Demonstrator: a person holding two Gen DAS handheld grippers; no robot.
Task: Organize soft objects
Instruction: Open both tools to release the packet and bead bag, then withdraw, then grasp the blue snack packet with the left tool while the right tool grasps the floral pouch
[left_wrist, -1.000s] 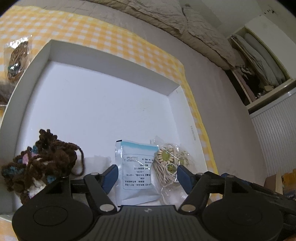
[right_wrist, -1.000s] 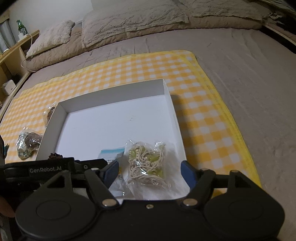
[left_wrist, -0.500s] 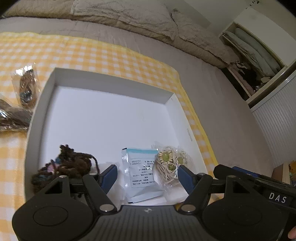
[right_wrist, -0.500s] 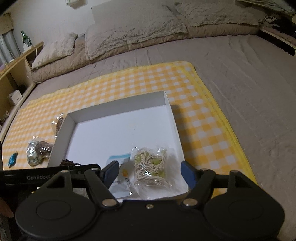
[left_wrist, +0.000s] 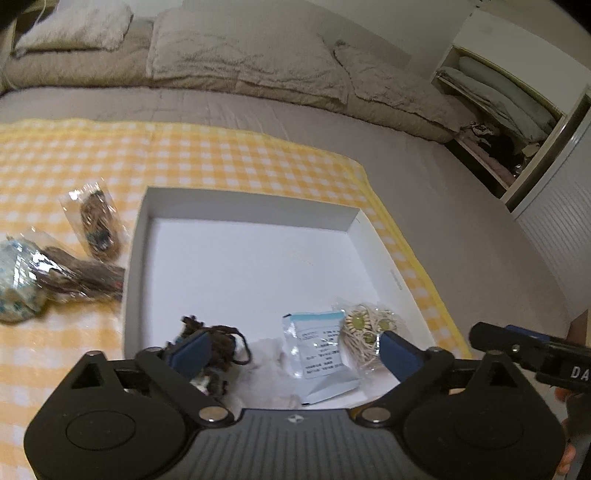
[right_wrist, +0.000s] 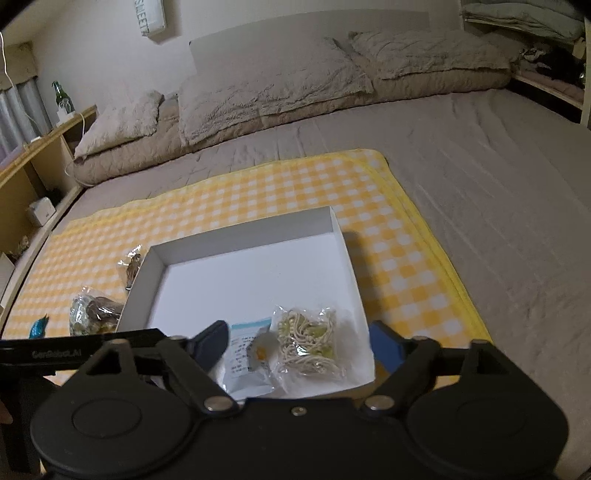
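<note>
- The left gripper (left_wrist: 293, 350) hangs above the near edge of the box with its jaws spread wide; they have just been opening, and nothing is pinched between them.
- The right gripper (right_wrist: 299, 345) is likewise wide apart after just opening, empty, above the same near edge.
- Inside the white box (left_wrist: 236, 210), along its near wall, lie three soft items in a row: a dark brown yarn bundle (left_wrist: 218, 343) at the left, a pale blue-topped sachet (left_wrist: 319, 349) in the middle, and a clear bag of cream cord with green beads (right_wrist: 308, 343) at the right, touching the sachet.
- Outside the box, just beside its left wall, two crinkly clear packets rest on the yellow checked blanket (right_wrist: 280, 184): a small brown one (left_wrist: 96, 225) and a larger one (left_wrist: 33, 273).
- Beyond the blanket, beige pillows (right_wrist: 266, 92) line the head of the bed.
</note>
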